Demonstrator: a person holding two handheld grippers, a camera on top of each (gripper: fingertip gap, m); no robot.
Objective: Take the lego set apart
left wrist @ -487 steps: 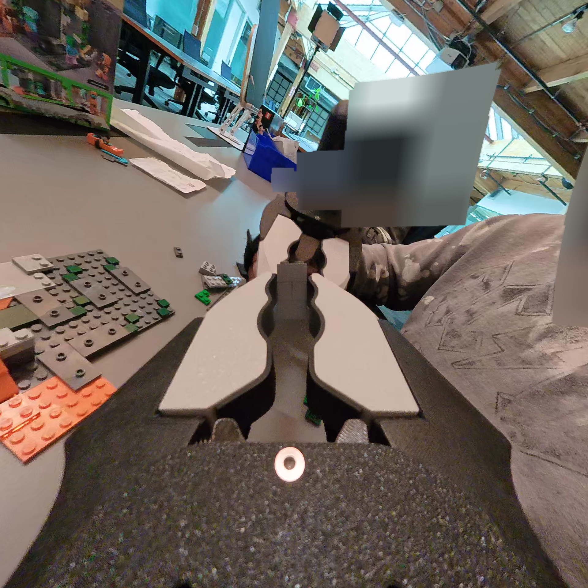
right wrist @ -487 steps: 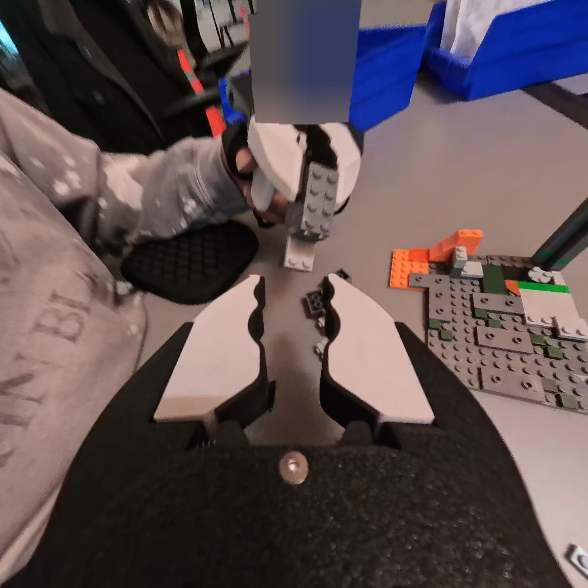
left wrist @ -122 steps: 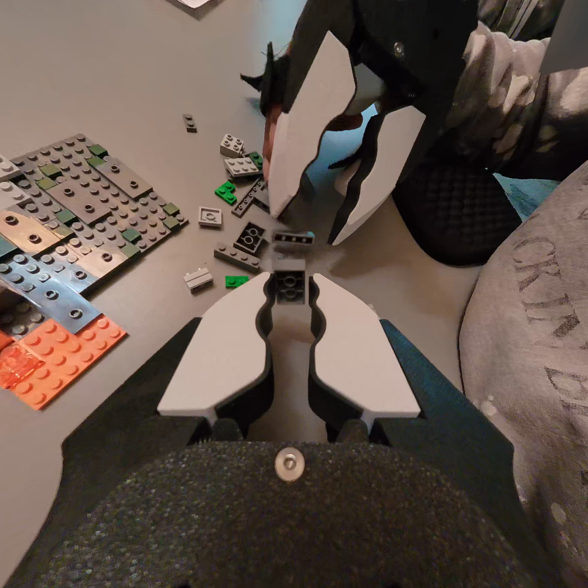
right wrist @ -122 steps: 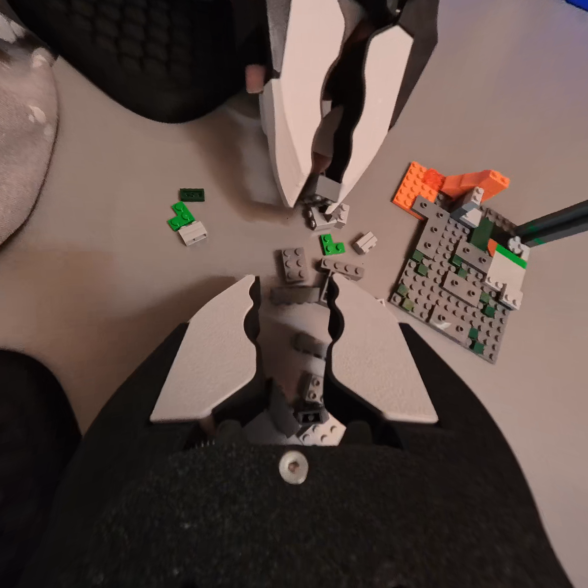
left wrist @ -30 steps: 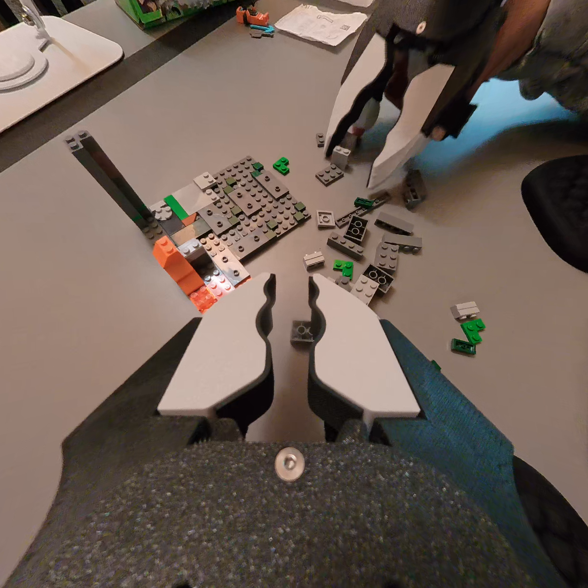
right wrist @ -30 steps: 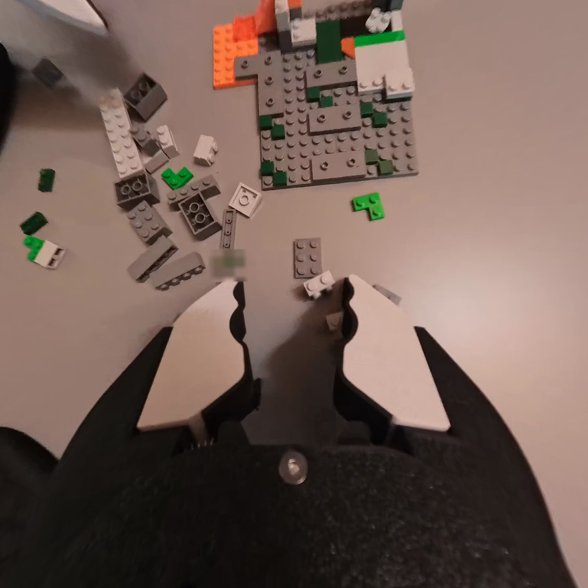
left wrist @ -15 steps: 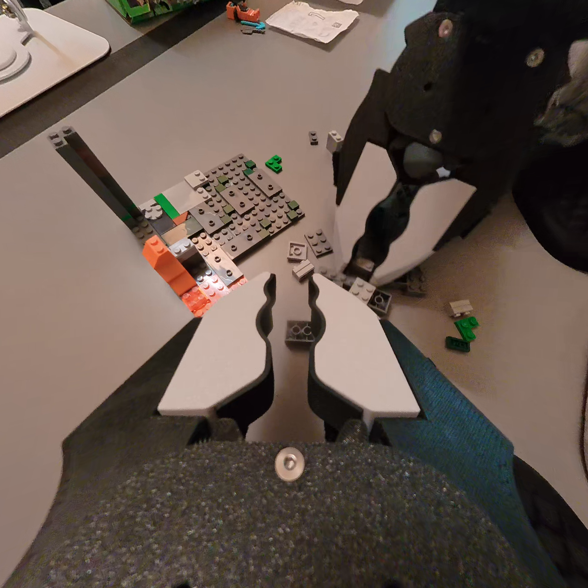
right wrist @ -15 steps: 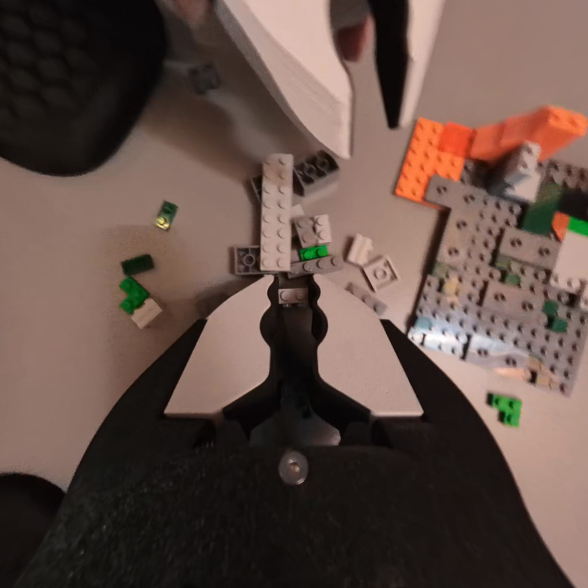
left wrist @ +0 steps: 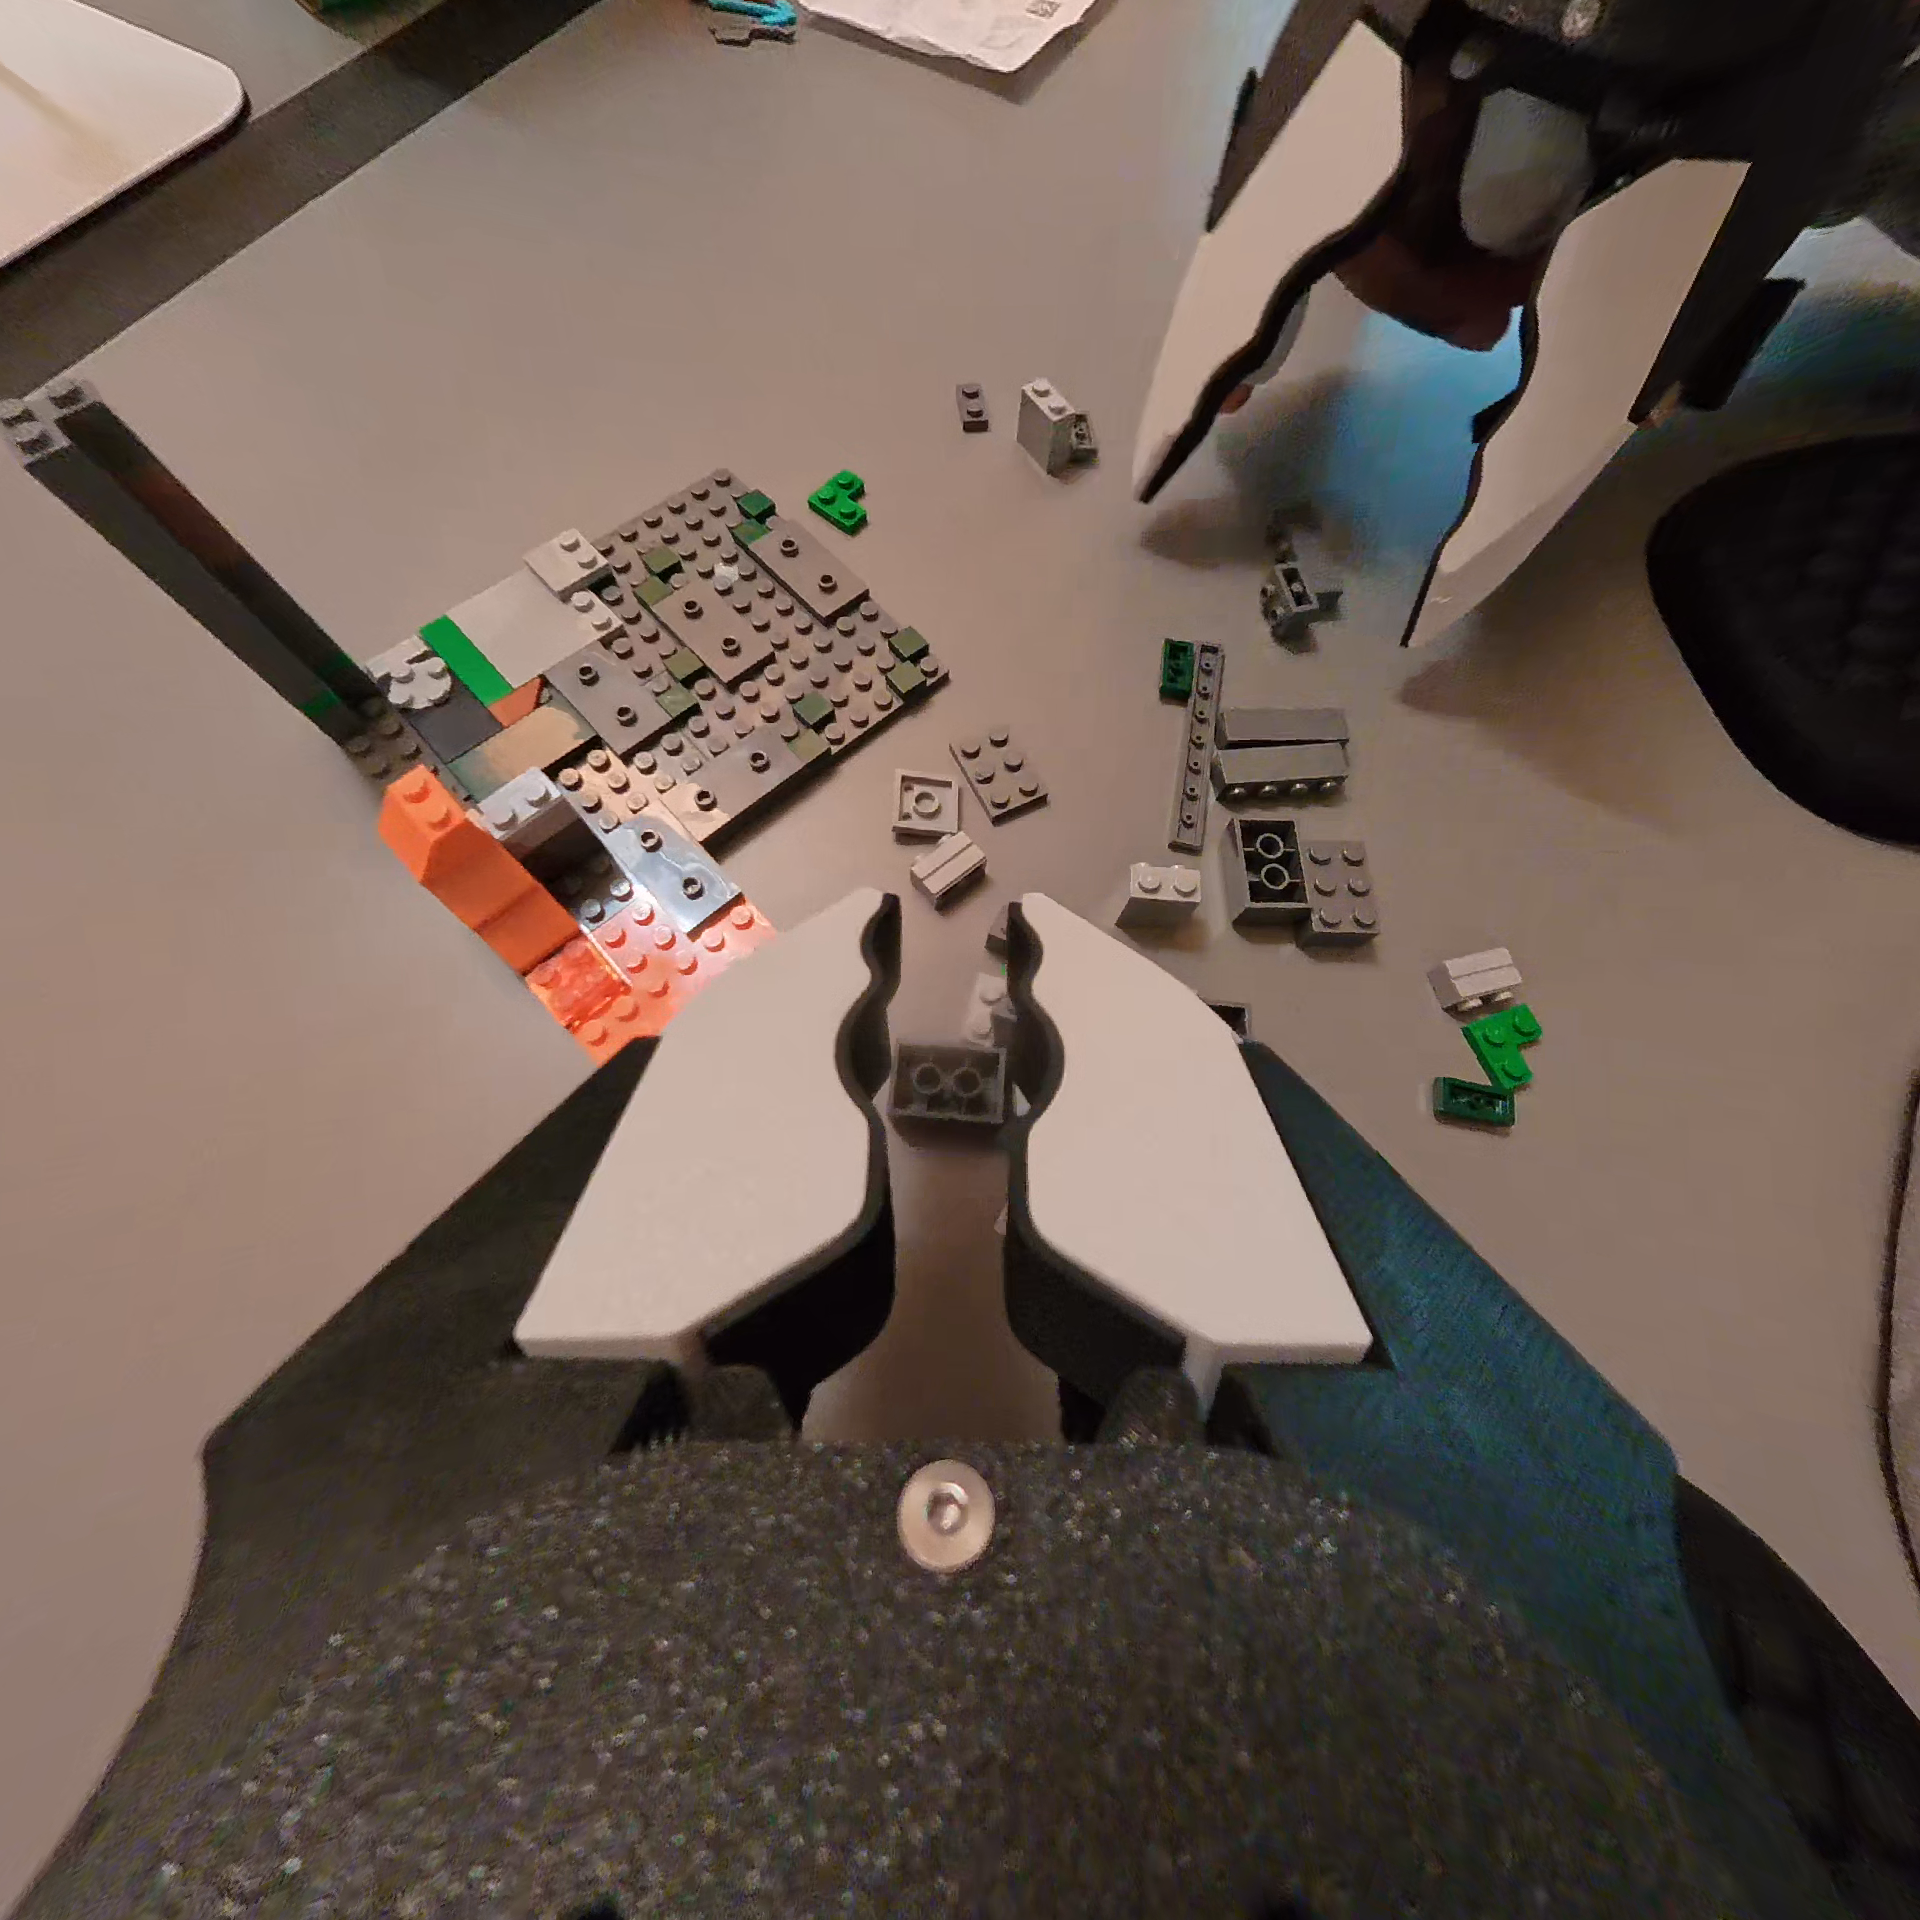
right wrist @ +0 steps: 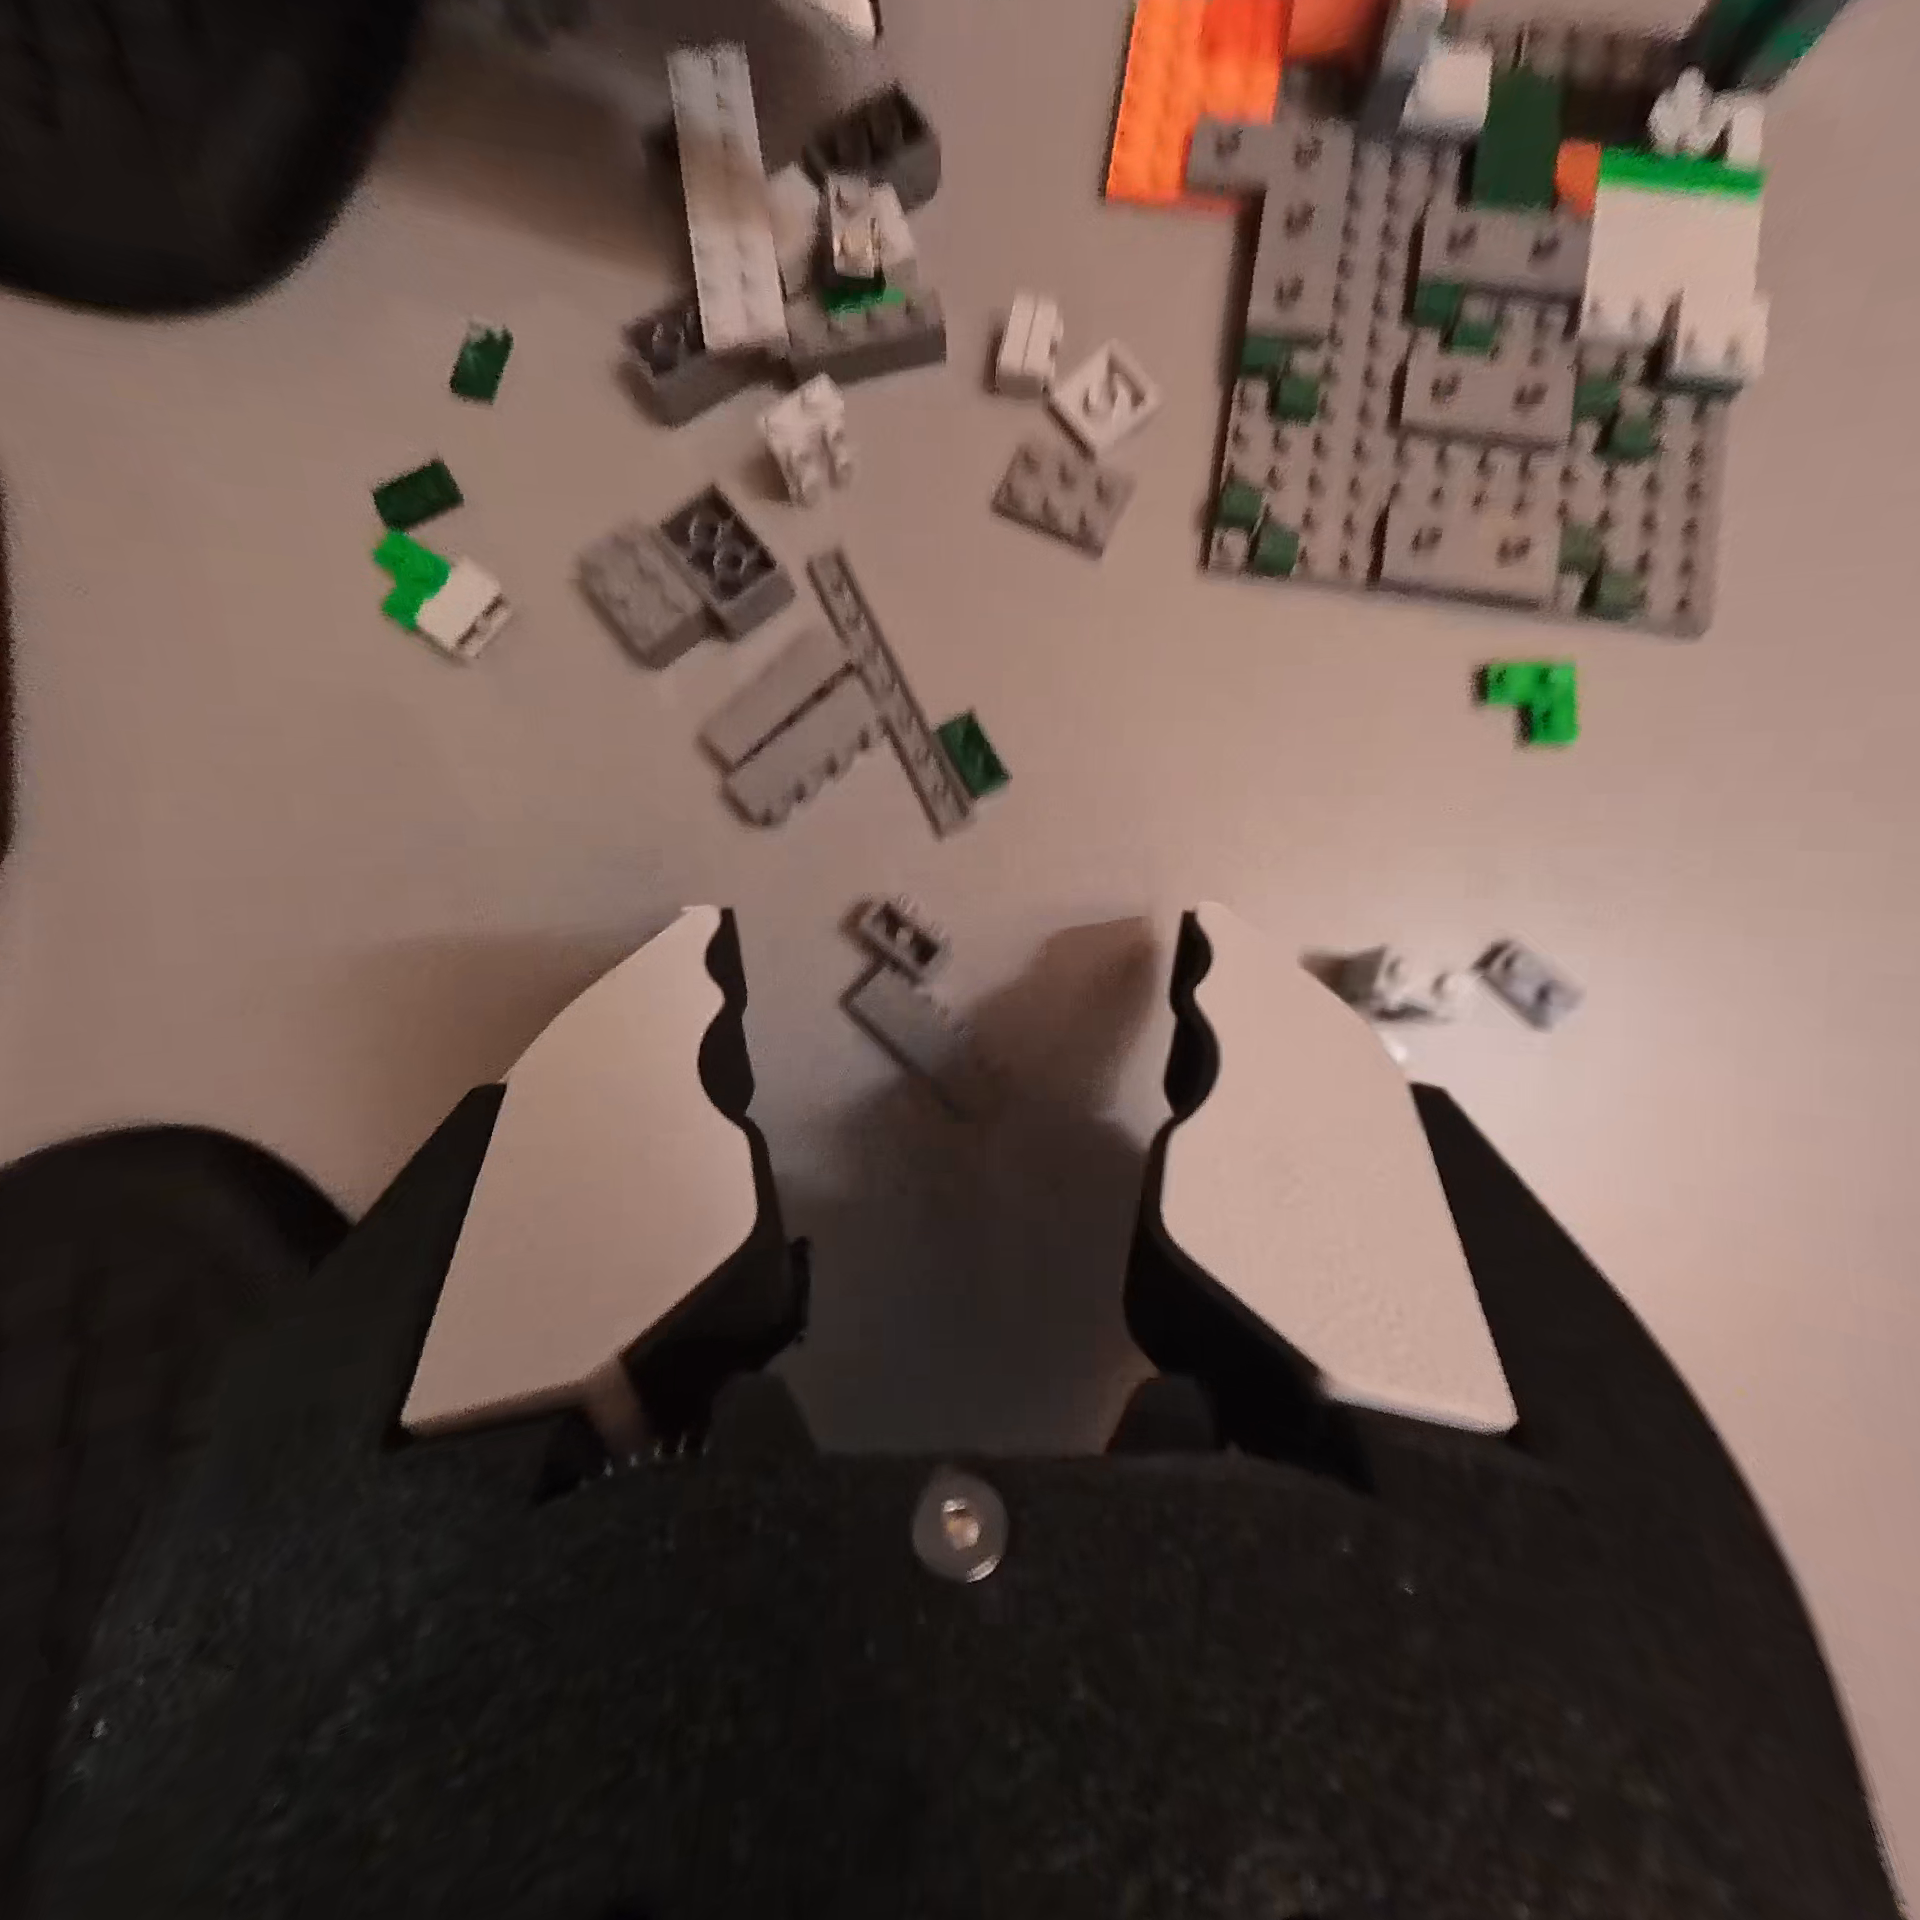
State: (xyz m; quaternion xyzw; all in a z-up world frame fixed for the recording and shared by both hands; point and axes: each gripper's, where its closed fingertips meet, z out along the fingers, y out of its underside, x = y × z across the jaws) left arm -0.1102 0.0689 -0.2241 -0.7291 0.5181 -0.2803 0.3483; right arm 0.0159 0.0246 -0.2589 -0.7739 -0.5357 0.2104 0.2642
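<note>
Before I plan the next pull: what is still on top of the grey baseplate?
On the grey baseplate: flat grey plates, small dark green tiles, an orange slope brick and a tall dark pillar. What lies beneath those plates is hidden.

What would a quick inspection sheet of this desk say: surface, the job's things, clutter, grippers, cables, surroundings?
Surface: grey table, bare apart from the bricks.
Job's things: studded grey baseplate with an orange block and a tall dark column attached; loose grey and green bricks scattered beside it.
Clutter: paper sheet at the far edge.
Grippers: left gripper has its fingers narrowly apart above a dark brick on the table, gripping nothing; right gripper wide open, empty.
Cables: nothing seen.
Surroundings: white tray-like object far left; black chair seat on the right.
</note>
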